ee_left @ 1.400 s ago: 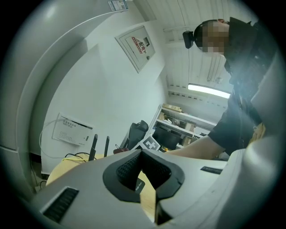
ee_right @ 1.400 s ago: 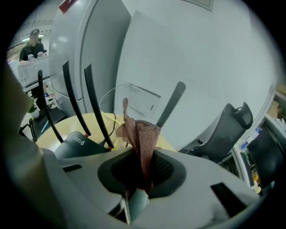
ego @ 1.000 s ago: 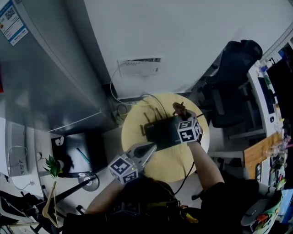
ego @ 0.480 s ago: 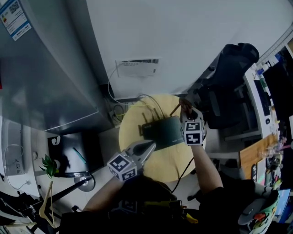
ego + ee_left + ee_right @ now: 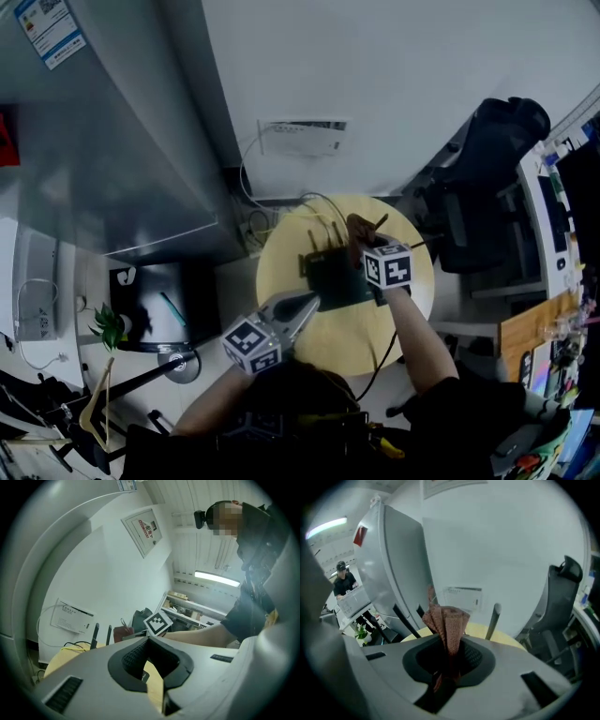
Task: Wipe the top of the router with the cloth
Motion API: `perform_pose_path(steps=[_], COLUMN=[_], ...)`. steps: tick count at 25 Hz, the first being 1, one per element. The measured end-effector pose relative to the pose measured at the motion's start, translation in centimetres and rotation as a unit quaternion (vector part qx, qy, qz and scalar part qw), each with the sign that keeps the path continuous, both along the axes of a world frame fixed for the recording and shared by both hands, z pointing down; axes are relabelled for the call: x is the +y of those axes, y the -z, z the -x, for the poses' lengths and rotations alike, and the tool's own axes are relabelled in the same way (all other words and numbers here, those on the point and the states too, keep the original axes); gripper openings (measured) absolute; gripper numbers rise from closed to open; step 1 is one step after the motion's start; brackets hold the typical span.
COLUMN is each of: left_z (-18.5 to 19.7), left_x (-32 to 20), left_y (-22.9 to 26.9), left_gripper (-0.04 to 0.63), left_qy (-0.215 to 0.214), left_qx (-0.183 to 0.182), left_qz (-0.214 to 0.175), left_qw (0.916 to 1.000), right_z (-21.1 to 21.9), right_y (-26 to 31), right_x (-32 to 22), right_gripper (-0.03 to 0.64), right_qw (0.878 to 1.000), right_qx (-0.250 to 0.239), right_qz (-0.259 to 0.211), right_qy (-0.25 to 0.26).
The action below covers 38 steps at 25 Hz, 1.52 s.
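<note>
A dark router [image 5: 330, 278] with upright antennas [image 5: 319, 234] lies on the round yellow table [image 5: 375, 333]. My right gripper [image 5: 363, 248] is over the router's right part, shut on a brown cloth [image 5: 360, 229]. In the right gripper view the bunched cloth [image 5: 447, 618] sticks up from between the jaws of the right gripper [image 5: 449, 651], with antennas [image 5: 492, 616] behind it. My left gripper [image 5: 312, 302] is shut, its tip at the router's near left corner. The left gripper view shows the left gripper [image 5: 147, 641] with its jaws together, the antennas [image 5: 95, 634] and the cloth [image 5: 123, 633] beyond.
A white wall box [image 5: 302, 137] with cables [image 5: 251, 225] sits behind the table. A tall grey cabinet [image 5: 112, 141] stands at the left and a black office chair [image 5: 478, 169] at the right. A small plant [image 5: 108, 333] and a stand are on the floor at left.
My right gripper swung to the router's right edge with the cloth, then came back left over its top. The left gripper stayed at the router's corner.
</note>
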<state>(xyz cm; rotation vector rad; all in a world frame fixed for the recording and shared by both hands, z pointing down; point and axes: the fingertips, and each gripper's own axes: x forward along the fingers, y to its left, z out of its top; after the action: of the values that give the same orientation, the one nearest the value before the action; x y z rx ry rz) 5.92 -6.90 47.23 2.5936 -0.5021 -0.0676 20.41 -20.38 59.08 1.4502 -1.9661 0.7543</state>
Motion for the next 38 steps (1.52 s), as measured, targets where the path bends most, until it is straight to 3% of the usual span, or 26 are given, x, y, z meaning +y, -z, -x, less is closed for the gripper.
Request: perform_pose_path(steps=[4, 9, 14, 16, 19, 26, 38], left_z=[1.4, 3.2, 4.0, 3.8, 3.3, 2.0, 0.8], left_x=[-0.1, -0.1, -0.5, -0.6, -0.5, -0.7, -0.3], left_y=[-0.4, -1.4, -1.6, -1.4, -1.4, -1.4, -0.3], left_gripper=[-0.009, -0.009, -0.009, -0.008, -0.008, -0.008, -0.009], left_qy=[0.018, 0.036, 0.052, 0.054, 0.049, 0.041, 0.033], left_qx=[-0.013, -0.035, -0.034, -0.029, -0.024, -0.019, -0.010], left_qz=[-0.004, -0.004, -0.002, -0.004, -0.007, -0.007, -0.011], left_qw=[0.9998, 0.9987, 0.9981, 0.9981, 0.9985, 0.9990, 0.9993], right_z=[-0.3, -0.1, 0.2, 0.8, 1.8, 3.0, 4.7], right_y=[-4.8, -8.2, -9.4, -9.5, -8.6, -4.2, 1.9], right_x=[-0.9, -1.6, -1.6, -1.4, -1.1, -1.0, -1.6], right_gripper=[0.063, 0.063, 0.063, 0.063, 0.063, 0.063, 0.063], right_qw=[0.997, 0.990, 0.988, 0.989, 0.990, 0.991, 0.994], right_qx=[0.019, 0.077, 0.058, 0.023, -0.032, -0.082, -0.056], right_qz=[0.076, 0.118, 0.138, 0.142, 0.132, 0.078, -0.013], right_qy=[0.005, 0.030, 0.025, 0.029, 0.039, 0.065, 0.098])
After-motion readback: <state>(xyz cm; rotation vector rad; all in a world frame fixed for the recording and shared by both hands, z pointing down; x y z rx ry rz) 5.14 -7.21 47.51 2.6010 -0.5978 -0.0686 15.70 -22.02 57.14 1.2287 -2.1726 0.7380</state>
